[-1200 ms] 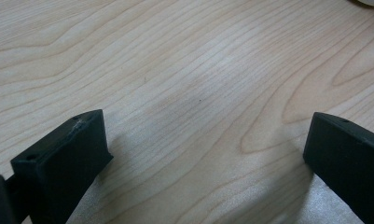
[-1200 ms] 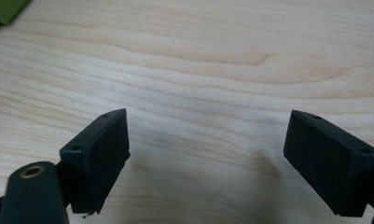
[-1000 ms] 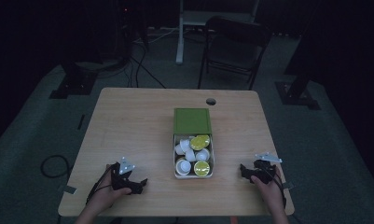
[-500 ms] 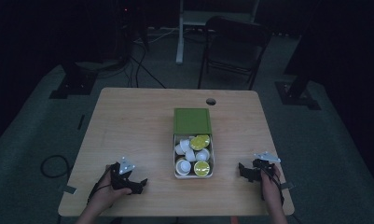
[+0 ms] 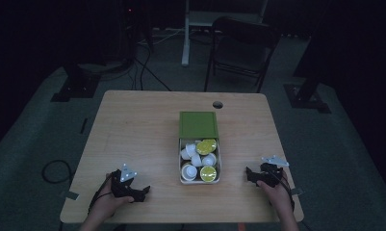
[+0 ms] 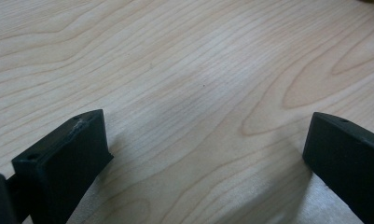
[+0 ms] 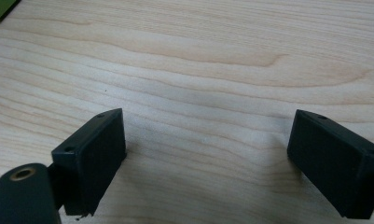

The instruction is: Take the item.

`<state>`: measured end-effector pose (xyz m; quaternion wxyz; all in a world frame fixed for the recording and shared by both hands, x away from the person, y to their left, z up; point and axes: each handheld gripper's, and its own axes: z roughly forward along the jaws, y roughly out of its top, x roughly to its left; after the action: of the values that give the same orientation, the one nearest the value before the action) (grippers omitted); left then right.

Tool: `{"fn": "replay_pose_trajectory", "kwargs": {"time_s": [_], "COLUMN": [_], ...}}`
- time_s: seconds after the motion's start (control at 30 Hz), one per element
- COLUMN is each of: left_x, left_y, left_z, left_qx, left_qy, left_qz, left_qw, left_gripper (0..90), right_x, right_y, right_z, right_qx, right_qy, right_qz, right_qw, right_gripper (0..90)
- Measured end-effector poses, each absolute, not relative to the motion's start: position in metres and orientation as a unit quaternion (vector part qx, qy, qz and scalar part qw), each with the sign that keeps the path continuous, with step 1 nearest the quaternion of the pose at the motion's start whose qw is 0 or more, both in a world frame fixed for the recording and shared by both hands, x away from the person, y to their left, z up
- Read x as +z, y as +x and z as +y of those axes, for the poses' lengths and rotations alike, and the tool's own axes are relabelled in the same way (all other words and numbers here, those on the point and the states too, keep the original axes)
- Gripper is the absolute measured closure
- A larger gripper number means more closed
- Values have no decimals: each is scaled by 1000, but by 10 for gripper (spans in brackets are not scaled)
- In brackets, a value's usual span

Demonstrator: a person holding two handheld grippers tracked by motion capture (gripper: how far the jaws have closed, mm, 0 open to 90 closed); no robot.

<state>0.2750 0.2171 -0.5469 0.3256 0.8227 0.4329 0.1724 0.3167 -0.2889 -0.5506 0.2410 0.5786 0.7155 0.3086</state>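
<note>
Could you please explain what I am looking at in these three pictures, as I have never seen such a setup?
A person sits at a wooden table holding a hand-held gripper in each hand. The high view looks down from above: the left gripper is at the lower left, the right gripper at the lower right. Each of the other two pictures comes from a camera riding on one gripper, looking along its two black fingers. Both are open and hold nothing. Between them lies an open box of small capsules, its green lid behind them.

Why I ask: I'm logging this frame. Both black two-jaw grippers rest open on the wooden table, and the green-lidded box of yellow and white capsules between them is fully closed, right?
Not quite. The high view shows the green-lidded box half open, its capsules exposed. Both the left gripper and right gripper do rest open on the wooden table.
</note>
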Motion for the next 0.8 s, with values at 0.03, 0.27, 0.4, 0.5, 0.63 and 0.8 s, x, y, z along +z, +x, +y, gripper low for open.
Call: {"fn": "replay_pose_trajectory", "kwargs": {"time_s": [0.03,0.27,0.4,0.5,0.63,0.8], "left_x": [-547,-543,-537,-532,-524,-515], "left_y": [275,278,280,282,284,288], "left_z": [218,224,224,223,220,216], "left_qx": [170,164,169,173,171,175], "left_qy": [823,819,818,818,819,817], "left_qz": [432,436,434,429,423,423], "left_qw": [328,335,339,341,348,351], "left_gripper": [4,4,4,4,5,44], "right_x": [-551,-551,-551,-551,-551,-551], "right_y": [317,317,317,317,317,317], "right_z": [-289,-289,-289,-289,-289,-289], "right_qx": [309,309,309,309,309,309], "right_qy": [579,577,577,577,577,577], "right_qz": [716,716,717,716,716,716], "right_qw": [241,240,240,240,240,240], "right_gripper": [110,110,110,110,110,110]}}
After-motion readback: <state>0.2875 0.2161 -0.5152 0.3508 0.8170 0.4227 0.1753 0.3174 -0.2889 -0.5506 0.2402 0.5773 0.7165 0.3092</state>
